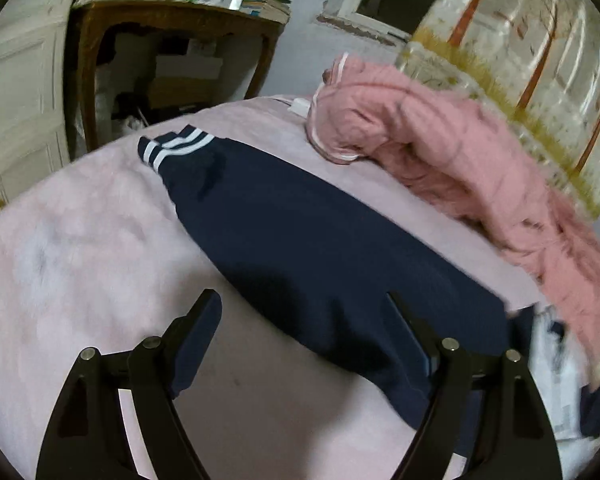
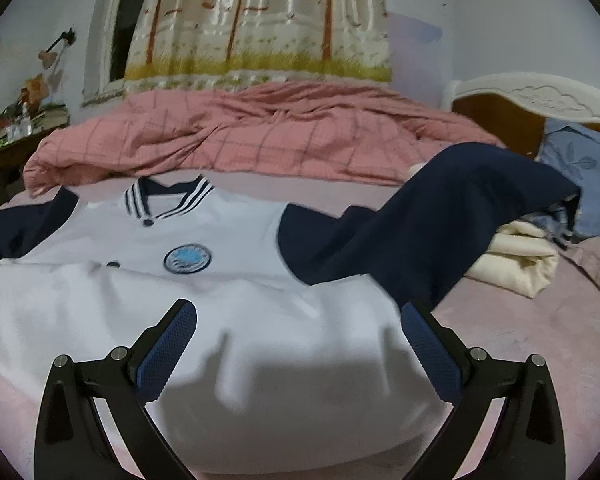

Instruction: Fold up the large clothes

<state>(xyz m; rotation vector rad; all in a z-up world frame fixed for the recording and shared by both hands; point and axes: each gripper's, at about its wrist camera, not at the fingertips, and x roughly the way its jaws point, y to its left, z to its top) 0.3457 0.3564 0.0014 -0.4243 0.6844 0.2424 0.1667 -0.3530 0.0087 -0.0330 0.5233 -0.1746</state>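
A white jacket [image 2: 236, 280] with navy sleeves, a striped collar and a round blue badge lies face up on the pink bed. Its navy right-hand sleeve [image 2: 440, 220] is draped up over a pile. My right gripper [image 2: 298, 312] is open and empty, just above the jacket's white lower body. In the left wrist view the other navy sleeve [image 1: 300, 240] stretches away, with its white-striped cuff [image 1: 176, 146] at the far end. My left gripper [image 1: 304, 304] is open, with its fingers either side of the sleeve's near part.
A pink plaid quilt [image 2: 268, 132] is bunched along the far side of the bed [image 2: 540, 340]; it also shows in the left wrist view [image 1: 460, 152]. A cream folded cloth [image 2: 516, 256] and a blue pillow [image 2: 580, 168] lie at right. A cluttered wooden table [image 1: 172, 20] stands beyond the bed.
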